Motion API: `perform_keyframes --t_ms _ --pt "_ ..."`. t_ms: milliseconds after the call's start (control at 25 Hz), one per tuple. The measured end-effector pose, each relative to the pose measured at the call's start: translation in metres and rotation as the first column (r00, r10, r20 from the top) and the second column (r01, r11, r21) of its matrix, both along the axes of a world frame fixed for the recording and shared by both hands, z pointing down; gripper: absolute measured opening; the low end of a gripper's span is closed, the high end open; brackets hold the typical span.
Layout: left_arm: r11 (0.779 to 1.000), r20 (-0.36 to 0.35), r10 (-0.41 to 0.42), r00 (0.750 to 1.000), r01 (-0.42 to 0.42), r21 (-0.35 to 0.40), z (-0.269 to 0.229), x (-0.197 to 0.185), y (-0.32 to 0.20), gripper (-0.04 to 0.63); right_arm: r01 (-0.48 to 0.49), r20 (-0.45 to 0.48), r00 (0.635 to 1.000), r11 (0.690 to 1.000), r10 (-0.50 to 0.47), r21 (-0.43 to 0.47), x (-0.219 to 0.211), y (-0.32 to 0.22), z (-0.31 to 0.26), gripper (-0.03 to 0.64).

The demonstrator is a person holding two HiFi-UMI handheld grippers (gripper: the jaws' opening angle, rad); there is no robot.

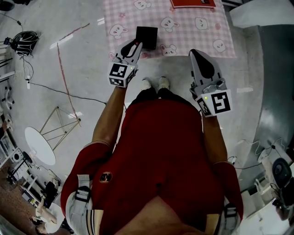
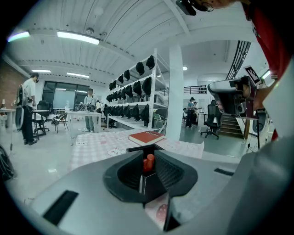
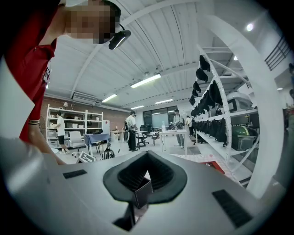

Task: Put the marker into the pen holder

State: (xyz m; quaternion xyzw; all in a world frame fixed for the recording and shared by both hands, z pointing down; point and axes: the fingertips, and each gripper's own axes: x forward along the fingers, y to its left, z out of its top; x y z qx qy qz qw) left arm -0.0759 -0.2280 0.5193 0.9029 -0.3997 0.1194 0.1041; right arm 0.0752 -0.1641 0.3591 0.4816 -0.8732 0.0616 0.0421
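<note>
Concrete floor (image 1: 78, 64), pale grey, with a red tape line (image 1: 62, 69) well off to the left tool's outer side. Person in a red shirt (image 1: 161, 151) stands at the near edge of the counter (image 1: 188, 39), which has a pink check cloth with rabbit prints.

Left tool (image 1: 134, 48): jaws pinched on the red marker (image 2: 148, 162), whose red end shows between the pads. Tool tip reaches just over the counter's near edge.

Pen holder (image 1: 147, 36): black, square, just beyond the left tool's tip and slightly to its right. Cannot tell whether they touch. Marker is in the tool, not in the holder.

Right tool (image 1: 198, 58): jaws pressed together with nothing between them. Its tip is at the counter's near edge, apart from the holder, on the holder's right.

Farther ahead of both tools, a red book (image 1: 193, 3) lies flat toward the counter's far side.

Beyond: shelving racks (image 2: 138, 87) with dark bags, and people (image 2: 89, 110) at distant tables.
</note>
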Motion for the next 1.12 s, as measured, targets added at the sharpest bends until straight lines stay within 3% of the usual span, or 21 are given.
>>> perform_keyframes --t_ms 640,1120 --pt "1.0 0.006 0.011 1.0 -0.011 -0.019 0.008 0.003 0.001 0.078 0.0 0.009 1.0 1.0 0.0 -0.008 0.004 -0.001 0.006 -0.001" --pt "1.0 -0.007 -0.012 1.0 0.012 0.019 -0.007 -0.003 0.004 0.1 0.018 0.017 1.0 1.0 -0.018 -0.004 0.0 0.0 0.007 -0.001"
